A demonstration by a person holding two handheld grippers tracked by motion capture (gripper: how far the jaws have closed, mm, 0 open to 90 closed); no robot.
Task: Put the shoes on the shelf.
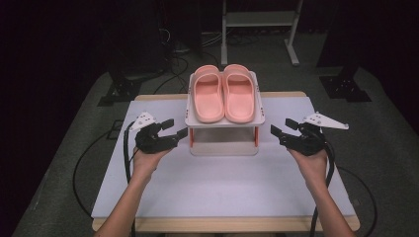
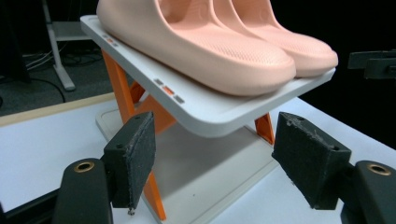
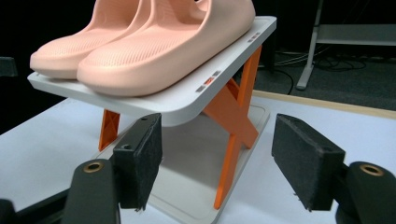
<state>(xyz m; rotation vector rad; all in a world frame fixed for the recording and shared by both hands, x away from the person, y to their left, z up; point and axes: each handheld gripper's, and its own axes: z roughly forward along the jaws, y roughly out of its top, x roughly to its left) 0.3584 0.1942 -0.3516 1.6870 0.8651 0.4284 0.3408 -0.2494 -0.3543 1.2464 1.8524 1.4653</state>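
A small two-tier shoe rack, white shelves on orange cross-braced legs, is standing near the far middle of the white table, and a pair of pink slides is sitting side by side on its top shelf with toes facing the person. In the high view the left gripper is hovering at the rack's nine o'clock, its tips just beside the left front corner, while the right gripper is hovering at the rack's three o'clock, just beside the right front corner; the person's hands are wrapping each gripper body from below. Both sets of jaws are standing released, grasping nothing. In the left gripper view the rack's top shelf is lying ahead of and above the two pads, its near corner pointing down into the gap at about twelve o'clock, and an orange leg is passing just behind the pad at the left; I cannot tell whether pad and leg are touching. In the right gripper view the shelf corner is likewise sitting at twelve o'clock above the gap, with the orange leg standing between the pads but farther off, and the lower shelf is lying beyond and below them.
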